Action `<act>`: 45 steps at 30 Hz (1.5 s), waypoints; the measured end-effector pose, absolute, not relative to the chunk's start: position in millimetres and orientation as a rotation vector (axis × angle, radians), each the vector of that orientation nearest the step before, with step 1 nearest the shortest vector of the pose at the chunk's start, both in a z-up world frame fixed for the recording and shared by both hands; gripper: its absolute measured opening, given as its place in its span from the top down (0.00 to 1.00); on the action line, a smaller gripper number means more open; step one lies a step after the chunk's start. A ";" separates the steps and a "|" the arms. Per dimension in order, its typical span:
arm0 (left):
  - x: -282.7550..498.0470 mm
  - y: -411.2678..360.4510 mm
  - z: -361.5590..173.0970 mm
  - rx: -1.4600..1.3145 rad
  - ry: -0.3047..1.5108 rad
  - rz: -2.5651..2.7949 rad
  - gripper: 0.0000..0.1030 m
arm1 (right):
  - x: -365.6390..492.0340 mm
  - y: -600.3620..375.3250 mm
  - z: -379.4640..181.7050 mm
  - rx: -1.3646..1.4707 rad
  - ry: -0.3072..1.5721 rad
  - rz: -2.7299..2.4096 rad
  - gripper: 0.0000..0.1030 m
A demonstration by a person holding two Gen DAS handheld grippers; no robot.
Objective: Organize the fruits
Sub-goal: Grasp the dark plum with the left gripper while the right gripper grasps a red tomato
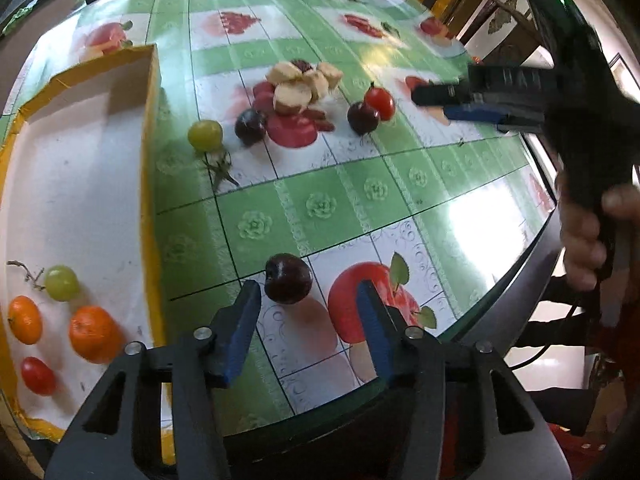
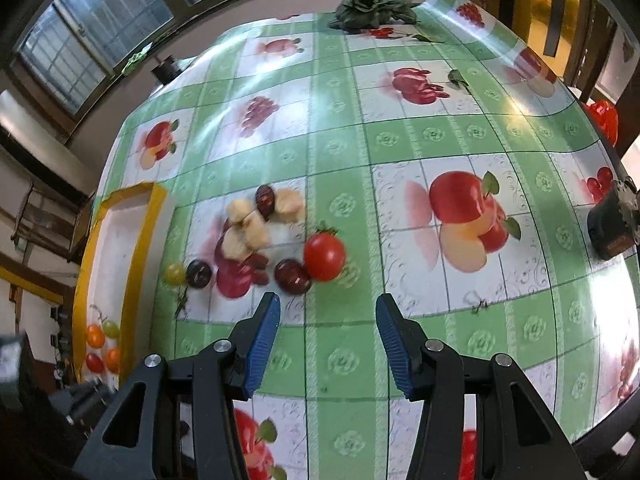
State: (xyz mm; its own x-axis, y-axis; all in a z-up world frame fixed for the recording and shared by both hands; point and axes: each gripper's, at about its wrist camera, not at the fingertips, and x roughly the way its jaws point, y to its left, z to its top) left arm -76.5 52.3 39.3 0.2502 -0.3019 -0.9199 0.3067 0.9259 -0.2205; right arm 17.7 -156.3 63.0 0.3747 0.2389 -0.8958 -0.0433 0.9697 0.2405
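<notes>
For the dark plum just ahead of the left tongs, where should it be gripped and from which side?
Grip the plum across its round middle, coming straight forward from the near table edge. It lies alone on the cloth, just ahead of the open left tongs and slightly left of centre, with bare cloth either side for the fingers.

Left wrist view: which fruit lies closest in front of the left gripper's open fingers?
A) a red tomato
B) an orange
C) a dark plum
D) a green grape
C: the dark plum sits on the tablecloth just ahead of the open left gripper.
</notes>
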 end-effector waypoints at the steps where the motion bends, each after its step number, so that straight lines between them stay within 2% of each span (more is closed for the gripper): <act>1: -76.3 51.1 36.0 0.007 1.258 -0.411 0.53 | 23.6 -157.4 60.2 0.200 1.181 0.180 0.50; 7: -76.9 51.0 31.7 0.012 1.252 -0.393 0.54 | 46.9 -157.1 41.5 0.259 1.226 0.173 0.58; 10: -76.4 54.7 32.0 0.001 1.251 -0.381 0.61 | 55.1 -157.3 30.9 0.314 1.250 0.175 0.62; 14: -76.9 57.5 31.1 0.000 1.249 -0.378 0.66 | 62.9 -156.5 19.0 0.366 1.280 0.178 0.64; 25: -70.8 43.8 29.2 0.068 1.244 -0.358 0.66 | 73.2 -156.6 11.4 0.454 1.291 0.186 0.66; 27: -68.1 43.7 29.9 0.085 1.234 -0.338 0.77 | 73.5 -157.3 10.9 0.463 1.292 0.185 0.67; 28: -66.7 43.8 30.6 0.083 1.229 -0.341 0.77 | 72.9 -157.6 10.7 0.464 1.294 0.186 0.69; 45: -66.8 65.9 52.9 -0.067 1.189 -0.372 0.77 | 60.2 -145.9 34.3 0.407 1.257 0.205 0.69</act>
